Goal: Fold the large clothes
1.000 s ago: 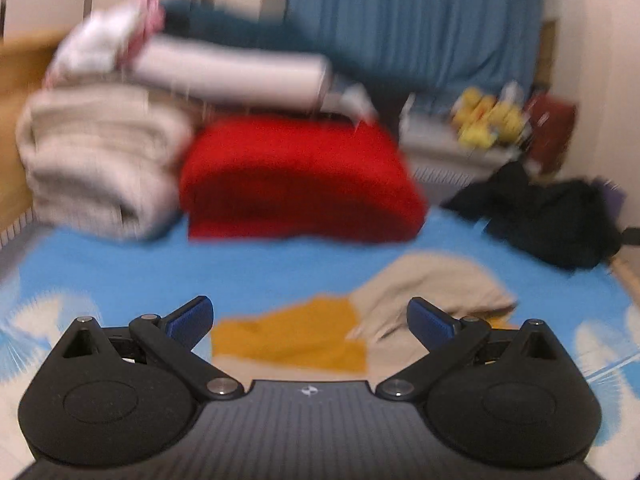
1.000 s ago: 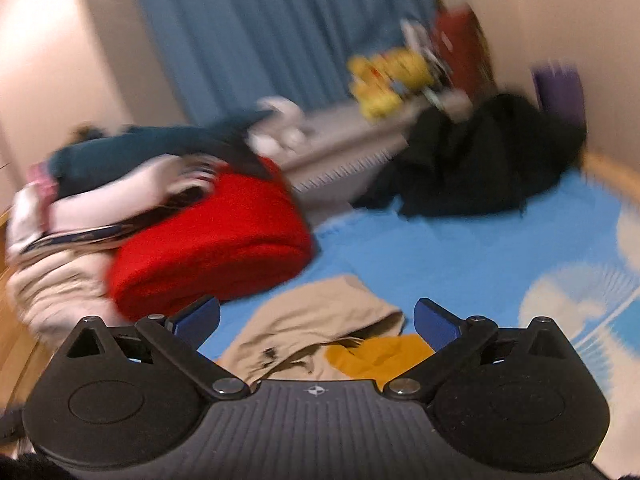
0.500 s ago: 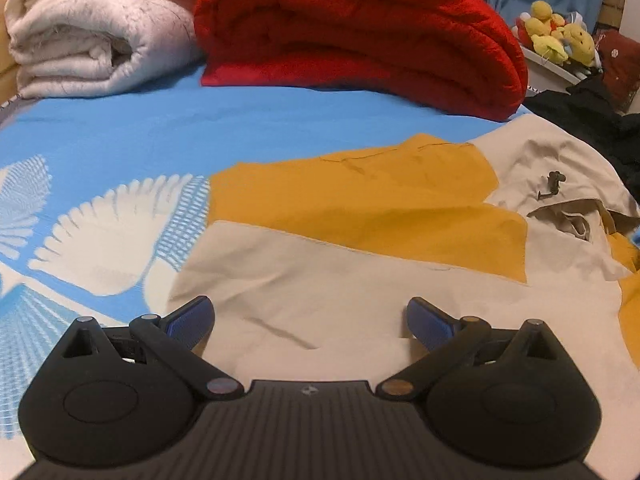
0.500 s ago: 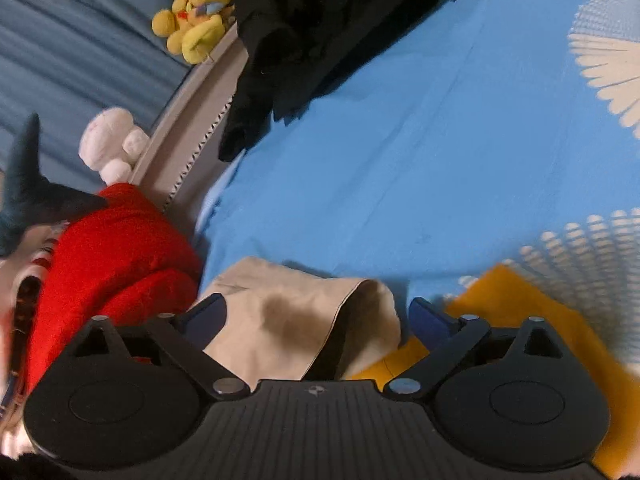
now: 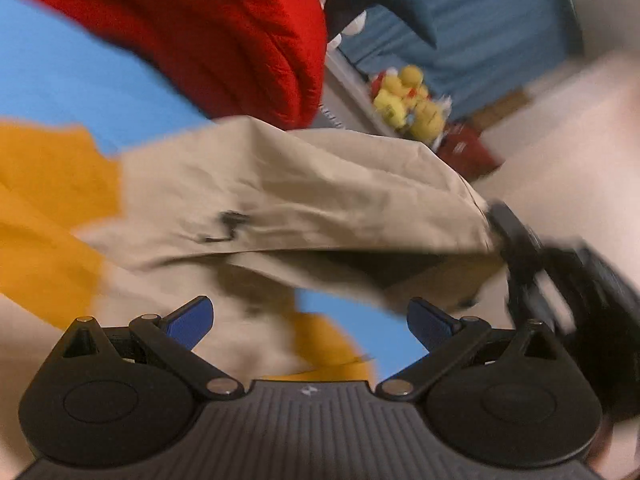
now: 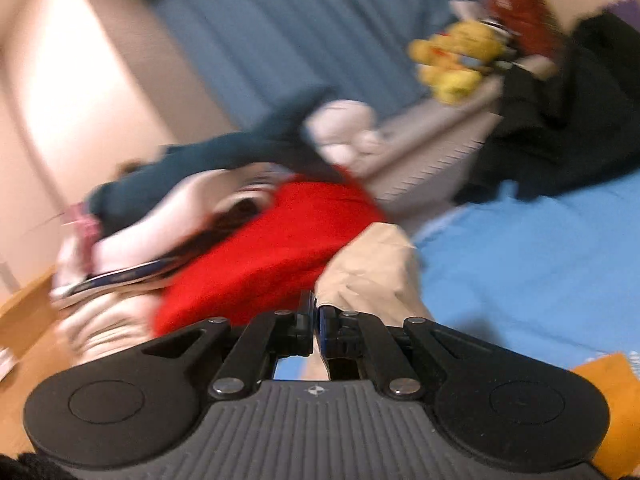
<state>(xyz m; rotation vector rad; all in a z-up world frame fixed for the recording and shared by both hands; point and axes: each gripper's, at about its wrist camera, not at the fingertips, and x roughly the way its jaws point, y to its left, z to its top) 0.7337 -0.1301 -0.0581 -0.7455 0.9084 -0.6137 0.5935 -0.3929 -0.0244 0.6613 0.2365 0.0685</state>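
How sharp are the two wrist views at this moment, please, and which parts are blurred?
Left wrist view: the left gripper is crisp, while the beige jacket and red blanket smear. Right wrist view: the right gripper is crisp; the blue curtain and yellow plush toys streak.

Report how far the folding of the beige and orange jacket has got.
Done: nothing folded yet; the jacket lies spread and creased on the blue sheet. In hand: the right gripper has just closed its jaws on the beige hood, lifting it; the left gripper is open, holding nothing. Left: every fold.
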